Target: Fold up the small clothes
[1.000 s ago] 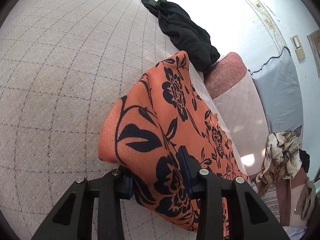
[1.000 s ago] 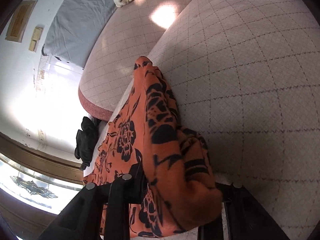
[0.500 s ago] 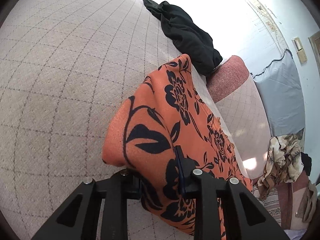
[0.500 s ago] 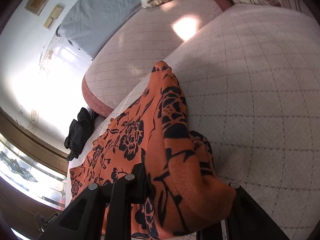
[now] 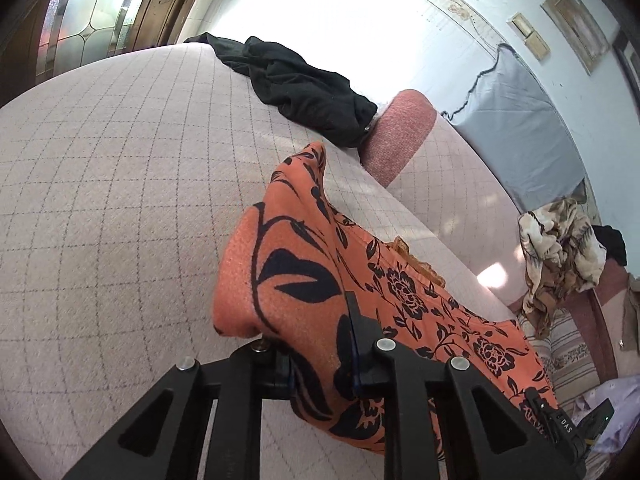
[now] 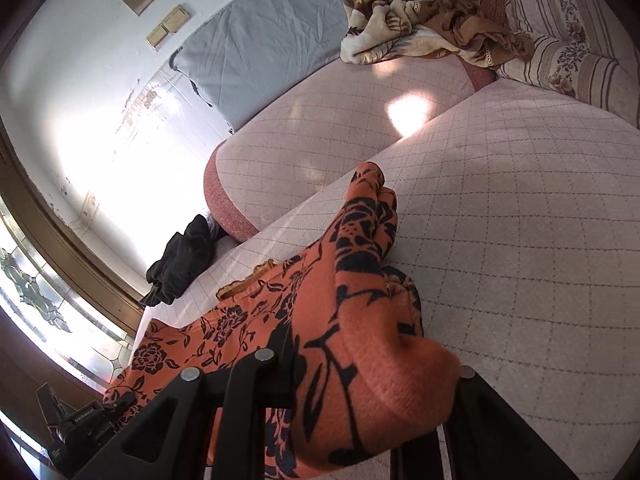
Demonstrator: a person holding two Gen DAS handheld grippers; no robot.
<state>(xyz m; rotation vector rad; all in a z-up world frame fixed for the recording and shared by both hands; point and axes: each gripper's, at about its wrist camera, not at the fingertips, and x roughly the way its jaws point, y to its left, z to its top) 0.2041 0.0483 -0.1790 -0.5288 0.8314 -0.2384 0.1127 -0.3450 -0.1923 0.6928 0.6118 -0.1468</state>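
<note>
An orange garment with black flowers (image 5: 304, 276) is stretched between my two grippers above a quilted beige cushion (image 5: 120, 184). My left gripper (image 5: 320, 360) is shut on one bunched end of it. My right gripper (image 6: 368, 368) is shut on the other end (image 6: 360, 320), whose cloth bulges over the fingers. The garment's middle sags onto the cushion with a tan frilly edge (image 6: 244, 280) showing. Each gripper shows at the far edge of the other's view.
A crumpled black garment (image 5: 304, 96) lies at the cushion's far end by a pink bolster (image 5: 400, 132). A beige patterned cloth heap (image 6: 420, 12) and striped pillows (image 6: 576, 52) lie at the other end. A grey sheet (image 6: 260, 44) hangs on the wall.
Both grippers have lifted and tilted up with the garment held, so more of the wall, window and far cushions shows. The cloth between them hangs longer.
</note>
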